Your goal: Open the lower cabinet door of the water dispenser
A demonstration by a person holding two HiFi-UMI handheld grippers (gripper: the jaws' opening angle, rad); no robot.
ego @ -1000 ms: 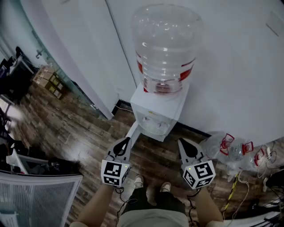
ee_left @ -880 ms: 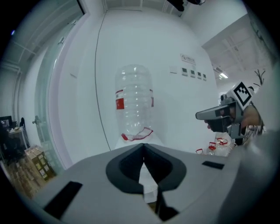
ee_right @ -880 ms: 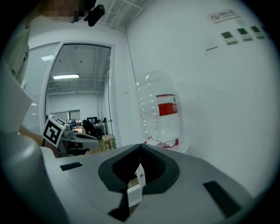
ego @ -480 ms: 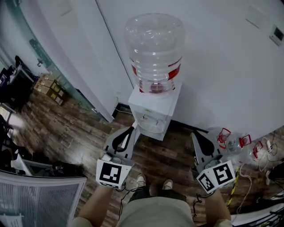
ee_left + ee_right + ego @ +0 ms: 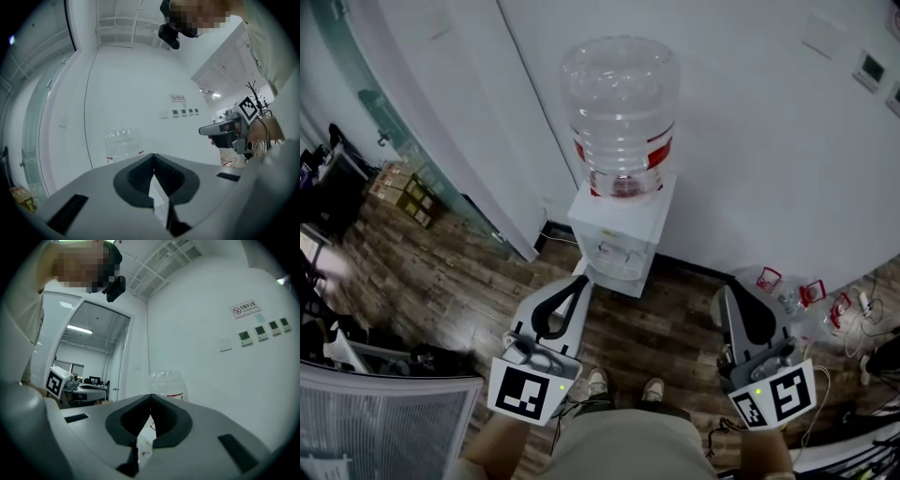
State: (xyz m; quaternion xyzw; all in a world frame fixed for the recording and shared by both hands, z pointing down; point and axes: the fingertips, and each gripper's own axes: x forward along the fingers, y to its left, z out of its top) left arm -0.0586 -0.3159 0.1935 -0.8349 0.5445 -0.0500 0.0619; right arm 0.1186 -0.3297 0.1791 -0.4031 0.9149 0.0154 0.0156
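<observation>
Two grippers, both mine, and neither holds a thing. I stand square to the water dispenser, dead ahead at twelve o'clock against the white wall, with its big clear bottle upended on top.

In the head view the left gripper sits at about seven o'clock of the dispenser's base, its tip near the foot of the cabinet. The right gripper is well apart at about four o'clock, over the wooden floor.

In both gripper views the jaws look across at the bottle and the wall. I take this for a level carrying hold, out to either side of my shoes, and not a reach for the door.

The lower cabinet door is on the dispenser's front, below the tap recess. From this steep angle I cannot tell how it stands.

On the left gripper the tips are pressed together, leaving only the hollow behind them, with nothing between. The right gripper is the same: tips meeting, empty, touching nothing.
</observation>
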